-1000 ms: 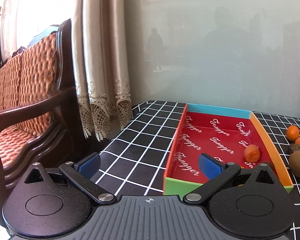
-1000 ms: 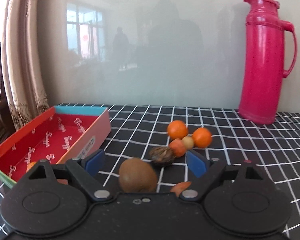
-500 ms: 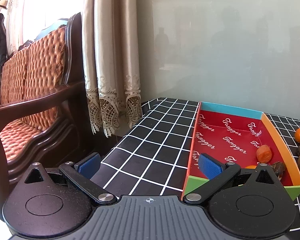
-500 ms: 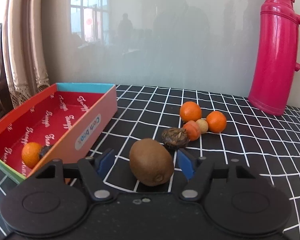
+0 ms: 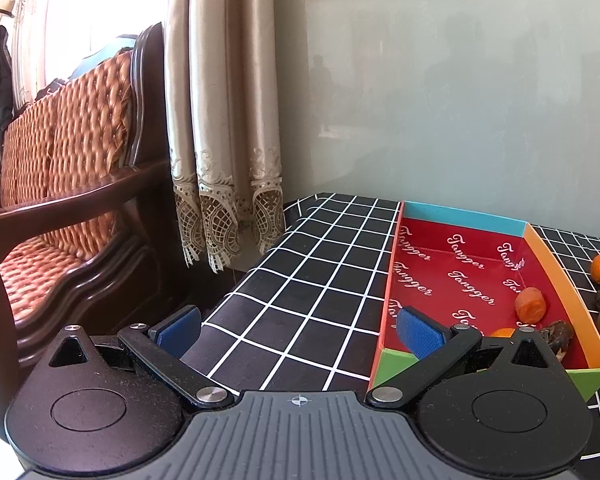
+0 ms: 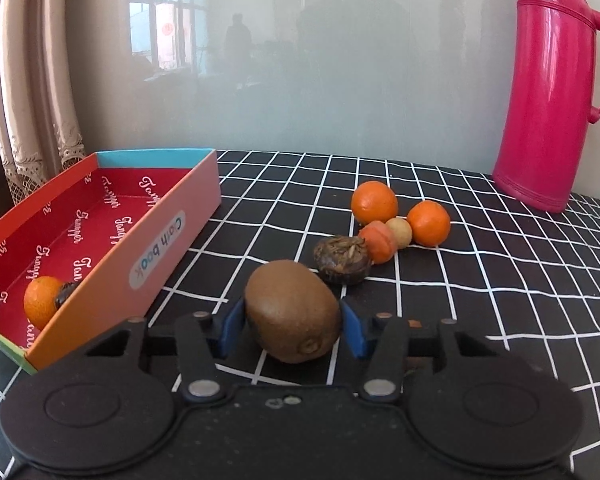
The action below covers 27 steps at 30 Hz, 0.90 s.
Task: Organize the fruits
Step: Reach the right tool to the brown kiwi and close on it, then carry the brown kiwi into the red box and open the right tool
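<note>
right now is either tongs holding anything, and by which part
The right tongs are closing on the kiwi, pads at its two sides. The left tongs hold nothing.

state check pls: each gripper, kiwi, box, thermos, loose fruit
right gripper: closing, kiwi between pads
kiwi: on tablecloth, not lifted
left gripper: open, nothing held
box: open-topped, orange fruit inside
thermos: upright, lid on
two oranges: loose on cloth, outside box

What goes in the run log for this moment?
right gripper: closing around kiwi on table | left gripper: open, empty, beside box | box: some fruit inside
</note>
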Tool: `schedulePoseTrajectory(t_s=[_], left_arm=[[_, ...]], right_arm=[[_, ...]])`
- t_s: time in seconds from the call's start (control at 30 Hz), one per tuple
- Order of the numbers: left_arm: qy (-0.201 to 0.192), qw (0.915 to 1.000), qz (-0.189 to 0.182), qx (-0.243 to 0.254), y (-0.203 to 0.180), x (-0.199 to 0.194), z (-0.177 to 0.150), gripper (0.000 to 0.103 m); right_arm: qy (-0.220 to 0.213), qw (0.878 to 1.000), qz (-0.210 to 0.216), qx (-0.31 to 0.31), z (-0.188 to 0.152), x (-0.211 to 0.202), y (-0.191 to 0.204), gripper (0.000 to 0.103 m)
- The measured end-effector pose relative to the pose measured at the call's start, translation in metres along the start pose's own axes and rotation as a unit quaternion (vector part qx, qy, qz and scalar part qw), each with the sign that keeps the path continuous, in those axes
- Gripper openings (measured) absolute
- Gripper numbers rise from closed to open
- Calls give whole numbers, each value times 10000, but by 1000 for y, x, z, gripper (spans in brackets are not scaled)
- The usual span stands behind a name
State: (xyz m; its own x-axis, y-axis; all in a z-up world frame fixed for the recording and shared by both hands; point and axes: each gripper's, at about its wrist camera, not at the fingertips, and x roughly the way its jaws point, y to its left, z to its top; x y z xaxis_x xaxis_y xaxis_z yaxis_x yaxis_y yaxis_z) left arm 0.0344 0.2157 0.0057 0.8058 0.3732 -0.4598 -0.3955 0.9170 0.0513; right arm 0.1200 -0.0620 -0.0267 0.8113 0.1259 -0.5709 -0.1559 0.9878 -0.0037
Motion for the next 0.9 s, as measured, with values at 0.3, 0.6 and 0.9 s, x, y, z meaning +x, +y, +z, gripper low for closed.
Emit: schedulePoseTrajectory(t_s=[0.3, 0.6, 0.9], left_arm=[[0, 10000, 15, -15, 0, -1, 0, 103], [-6, 10000, 32, -18, 8, -1, -3, 103], [-187, 9991, 268, -278, 38, -6, -4, 103]], right_arm=[[-249, 9995, 64, 191, 7, -11, -5, 49], [-481, 9986, 136, 190, 14, -23, 1, 49], [-907, 9946, 510, 38, 17, -33, 38, 49]])
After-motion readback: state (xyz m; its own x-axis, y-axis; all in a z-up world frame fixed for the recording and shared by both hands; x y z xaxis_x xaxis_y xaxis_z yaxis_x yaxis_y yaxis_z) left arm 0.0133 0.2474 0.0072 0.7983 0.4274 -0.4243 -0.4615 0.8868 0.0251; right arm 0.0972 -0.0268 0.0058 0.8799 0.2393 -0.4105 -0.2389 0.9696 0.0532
